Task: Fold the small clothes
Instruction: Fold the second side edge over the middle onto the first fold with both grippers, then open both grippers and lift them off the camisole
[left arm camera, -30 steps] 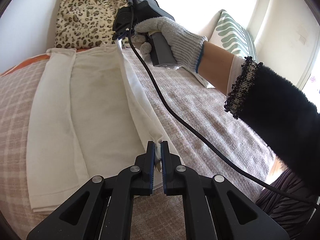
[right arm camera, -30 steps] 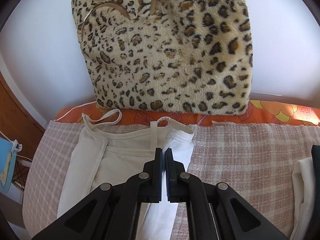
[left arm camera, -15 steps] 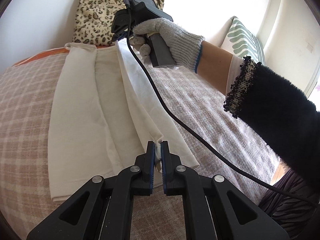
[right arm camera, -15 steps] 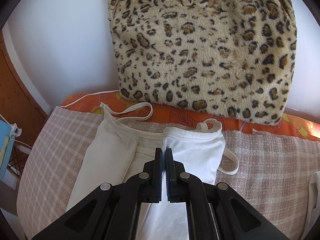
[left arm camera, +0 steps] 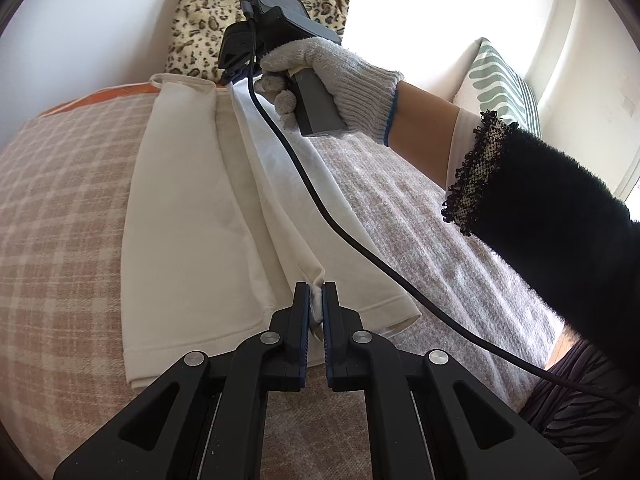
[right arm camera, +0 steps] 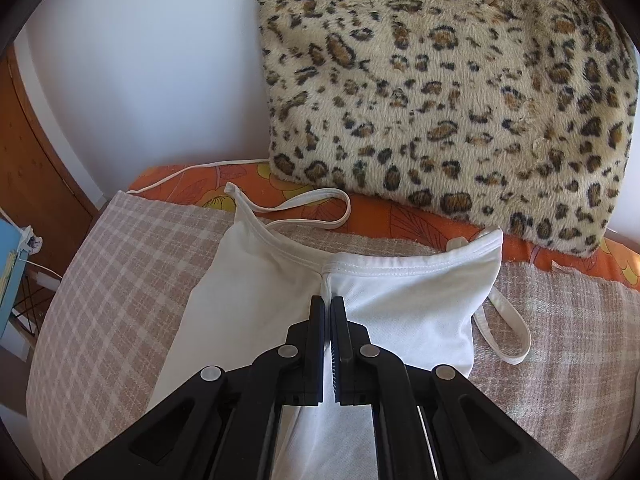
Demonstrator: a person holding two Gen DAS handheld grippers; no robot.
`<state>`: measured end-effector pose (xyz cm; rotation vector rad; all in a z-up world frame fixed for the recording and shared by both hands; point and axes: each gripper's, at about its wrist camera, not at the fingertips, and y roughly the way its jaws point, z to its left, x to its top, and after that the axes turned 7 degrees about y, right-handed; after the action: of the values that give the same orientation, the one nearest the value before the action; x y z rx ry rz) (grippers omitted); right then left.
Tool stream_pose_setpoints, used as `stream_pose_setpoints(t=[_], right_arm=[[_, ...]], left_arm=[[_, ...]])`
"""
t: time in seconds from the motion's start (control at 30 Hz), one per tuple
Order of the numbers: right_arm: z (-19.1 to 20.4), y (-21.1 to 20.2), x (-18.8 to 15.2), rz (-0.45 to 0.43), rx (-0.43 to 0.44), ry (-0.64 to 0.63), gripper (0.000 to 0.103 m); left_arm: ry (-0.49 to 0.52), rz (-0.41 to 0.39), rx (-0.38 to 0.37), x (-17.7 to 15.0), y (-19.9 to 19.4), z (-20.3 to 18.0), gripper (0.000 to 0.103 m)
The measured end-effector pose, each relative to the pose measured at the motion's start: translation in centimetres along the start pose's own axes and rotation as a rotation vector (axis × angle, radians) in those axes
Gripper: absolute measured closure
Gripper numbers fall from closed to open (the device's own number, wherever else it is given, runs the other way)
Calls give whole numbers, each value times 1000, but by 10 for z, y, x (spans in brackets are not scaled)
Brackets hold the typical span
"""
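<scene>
A cream strappy top [left arm camera: 188,224] lies lengthwise on the checked blanket [left arm camera: 60,208], its left side folded in. My left gripper [left arm camera: 317,296] is shut on the top's hem edge, holding the right flap raised. My right gripper [right arm camera: 330,304] is shut on the same flap at the neckline end of the top [right arm camera: 400,304]. It shows in the left wrist view [left arm camera: 234,74], held by a gloved hand. Thin straps [right arm camera: 312,208] trail onto the orange sheet.
A leopard-print cushion [right arm camera: 460,92] leans on the wall behind the top. A green-striped pillow [left arm camera: 500,84] stands at the far right. An orange floral sheet [right arm camera: 400,216] edges the blanket. A black cable [left arm camera: 340,228] hangs across the top. A wooden panel [right arm camera: 28,160] is at left.
Both grippers have carried the right flap leftward across the top, folding it toward the middle. The cushion looms closer in the right wrist view. Both stay shut on the cloth.
</scene>
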<state>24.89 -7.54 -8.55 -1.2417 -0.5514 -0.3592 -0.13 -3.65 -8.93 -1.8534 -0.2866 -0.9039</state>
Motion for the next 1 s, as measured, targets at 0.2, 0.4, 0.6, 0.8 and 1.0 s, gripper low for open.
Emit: stream_pose_setpoints(t=[0.2,0.4,0.6,0.8,1.0], right_arm=[[17,10,3,22,-3,-16,103],[20,16,0,33,-26,-26,103],[13,10,4,35,3,-1,70],[-2,-36,2,-49,43,27,68],[-30,-80,-16,-82,64,95,68]], left_arm=[[-2,29,1,-6,5,1,98],[8,26,12,-6,3,0,98],[9,32,50,-6,-1,0,92],[46,-8,54,-4,-17,-6,85],[53,-64,69,-1,-37,-2,81]])
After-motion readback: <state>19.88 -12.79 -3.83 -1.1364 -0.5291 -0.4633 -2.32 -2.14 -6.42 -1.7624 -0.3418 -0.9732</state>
